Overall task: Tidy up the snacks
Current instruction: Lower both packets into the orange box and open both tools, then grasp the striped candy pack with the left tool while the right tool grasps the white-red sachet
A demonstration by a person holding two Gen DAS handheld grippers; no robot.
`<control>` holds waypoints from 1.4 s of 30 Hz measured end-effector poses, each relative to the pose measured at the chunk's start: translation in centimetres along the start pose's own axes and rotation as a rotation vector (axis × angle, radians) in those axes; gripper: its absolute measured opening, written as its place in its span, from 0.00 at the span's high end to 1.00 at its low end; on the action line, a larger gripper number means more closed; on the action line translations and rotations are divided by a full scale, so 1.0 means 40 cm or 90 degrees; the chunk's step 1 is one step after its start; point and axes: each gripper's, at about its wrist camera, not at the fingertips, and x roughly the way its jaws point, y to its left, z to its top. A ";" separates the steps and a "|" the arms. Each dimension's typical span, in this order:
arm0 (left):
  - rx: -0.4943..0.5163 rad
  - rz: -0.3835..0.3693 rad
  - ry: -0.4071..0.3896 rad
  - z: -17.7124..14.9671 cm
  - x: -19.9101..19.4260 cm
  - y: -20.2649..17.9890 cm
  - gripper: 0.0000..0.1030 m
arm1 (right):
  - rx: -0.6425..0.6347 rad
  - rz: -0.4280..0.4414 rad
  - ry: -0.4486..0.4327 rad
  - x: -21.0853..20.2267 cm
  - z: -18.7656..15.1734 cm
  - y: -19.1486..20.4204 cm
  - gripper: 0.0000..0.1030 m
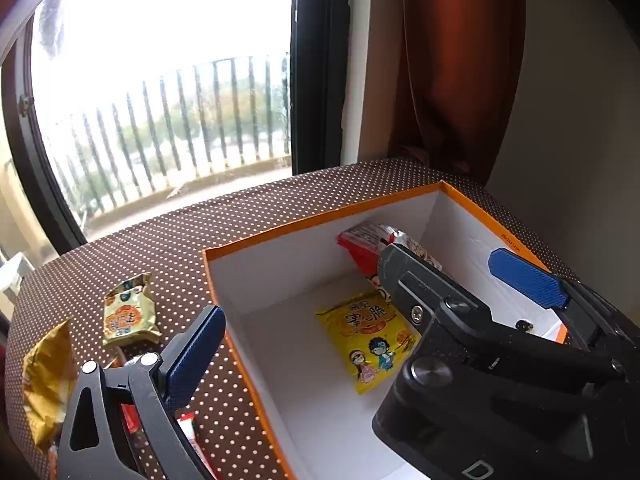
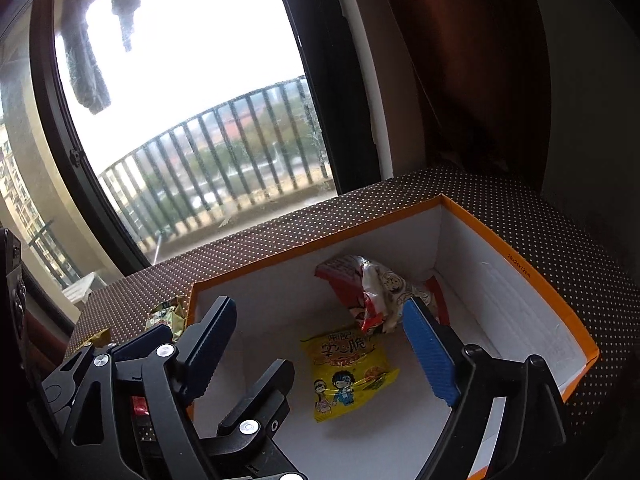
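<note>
An orange-rimmed white box (image 1: pixel 320 216) (image 2: pixel 320 240) stands on the dotted brown tablecloth. A yellow cartoon snack packet (image 1: pixel 368 340) (image 2: pixel 348 372) lies flat on its floor. A crumpled red and white packet (image 1: pixel 364 244) (image 2: pixel 360 288) leans in the far corner. My left gripper (image 1: pixel 356 284) is open and straddles the box's left wall. My right gripper (image 2: pixel 320 304) is open above the box floor, over the yellow packet, with nothing between its pads. One black finger (image 1: pixel 404 280) of the right gripper crosses between the left gripper's pads.
Loose snacks lie on the cloth left of the box: a cream and gold packet (image 1: pixel 128 312) (image 2: pixel 166 314), a gold bag (image 1: pixel 48 380) and small red and white packets (image 1: pixel 188 432). A window (image 1: pixel 160 80) and a brown curtain (image 1: pixel 460 80) stand behind the table.
</note>
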 end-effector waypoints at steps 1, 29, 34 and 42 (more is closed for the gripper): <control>-0.001 0.004 -0.007 0.001 -0.010 0.001 0.03 | -0.005 -0.001 -0.004 -0.005 0.000 0.009 0.15; -0.041 0.091 -0.158 -0.144 -0.279 0.065 0.01 | -0.110 0.038 -0.100 -0.199 -0.084 0.192 0.14; -0.057 0.112 -0.173 -0.182 -0.306 0.068 0.01 | -0.123 0.060 -0.110 -0.216 -0.107 0.217 0.14; -0.089 0.157 -0.175 -0.250 -0.327 0.074 0.01 | -0.142 0.092 -0.110 -0.214 -0.163 0.260 0.11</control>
